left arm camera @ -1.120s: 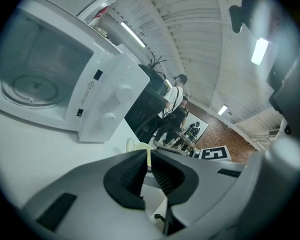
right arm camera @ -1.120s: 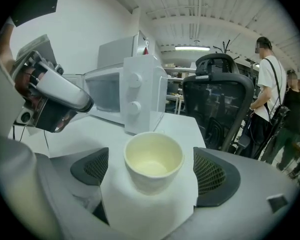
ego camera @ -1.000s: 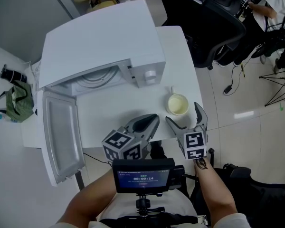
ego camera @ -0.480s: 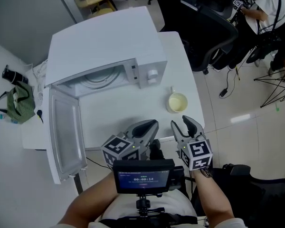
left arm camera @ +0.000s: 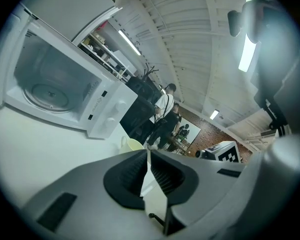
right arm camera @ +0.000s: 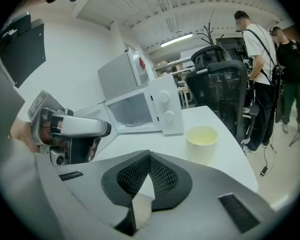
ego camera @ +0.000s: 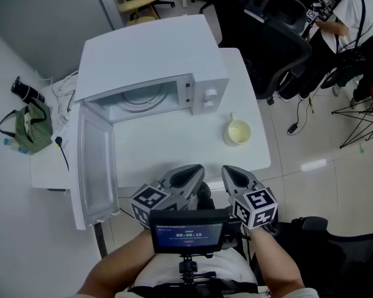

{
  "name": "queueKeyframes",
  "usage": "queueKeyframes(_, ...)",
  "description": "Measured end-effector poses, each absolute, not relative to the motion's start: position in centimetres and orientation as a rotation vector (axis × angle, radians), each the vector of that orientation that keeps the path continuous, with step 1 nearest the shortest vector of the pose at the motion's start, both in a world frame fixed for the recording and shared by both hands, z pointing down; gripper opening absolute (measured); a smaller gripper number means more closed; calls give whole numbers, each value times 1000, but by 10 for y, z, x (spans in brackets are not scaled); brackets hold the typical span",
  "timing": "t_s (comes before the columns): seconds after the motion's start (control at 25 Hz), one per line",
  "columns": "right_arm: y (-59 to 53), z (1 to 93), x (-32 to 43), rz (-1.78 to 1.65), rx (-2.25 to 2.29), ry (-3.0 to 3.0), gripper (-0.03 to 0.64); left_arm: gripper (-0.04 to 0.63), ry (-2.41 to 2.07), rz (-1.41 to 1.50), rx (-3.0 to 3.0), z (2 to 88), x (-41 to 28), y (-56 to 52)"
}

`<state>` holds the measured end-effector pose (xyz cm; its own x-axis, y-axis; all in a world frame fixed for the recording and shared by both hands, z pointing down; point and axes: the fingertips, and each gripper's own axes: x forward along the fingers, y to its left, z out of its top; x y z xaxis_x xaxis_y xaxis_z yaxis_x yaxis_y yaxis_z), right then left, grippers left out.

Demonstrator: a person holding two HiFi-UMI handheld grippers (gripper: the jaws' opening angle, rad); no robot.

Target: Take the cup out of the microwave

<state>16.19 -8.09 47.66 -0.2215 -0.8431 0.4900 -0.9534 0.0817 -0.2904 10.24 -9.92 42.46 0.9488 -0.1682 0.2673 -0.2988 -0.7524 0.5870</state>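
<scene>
Right gripper [ego camera: 231,172]: pulled in near the person's body at the table's front edge, well apart from the cup. Its jaws have just closed and now meet, with nothing between them.
Left gripper [ego camera: 194,169]: beside its partner, jaws together and likewise empty.
Cup [ego camera: 238,131]: the pale yellow mug stands upright on the white table [ego camera: 168,144], outside the oven, to the right of its control panel. By that placement the job looks done. Whether the mug holds liquid cannot be told.
Risk, table edge: the mug sits near the table's right side, with bare floor below. A careless sweep of the right gripper, or a bump to the table, could push it over the side.
Risk, regrasp: the shut claw would have to reopen before any second pick. Coming in shut, it would shove or tip the mug, not hold it.
Microwave door [ego camera: 96,160]: wide open, hanging out past the table's front left. An outward swing of the left gripper could strike it; closing it hard could shake the table.
Microwave [ego camera: 155,61]: white, its cavity empty apart from the glass turntable [ego camera: 140,101].
Beyond: a black office chair [ego camera: 280,48] stands close to the table's far right, where a rolling bump could jolt the mug.
</scene>
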Motion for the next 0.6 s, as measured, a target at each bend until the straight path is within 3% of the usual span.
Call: queueKeyframes(0.6, -26, 450, 96, 762, 1734, -2174, 0, 28, -279, 251, 2489, 407, 43, -45)
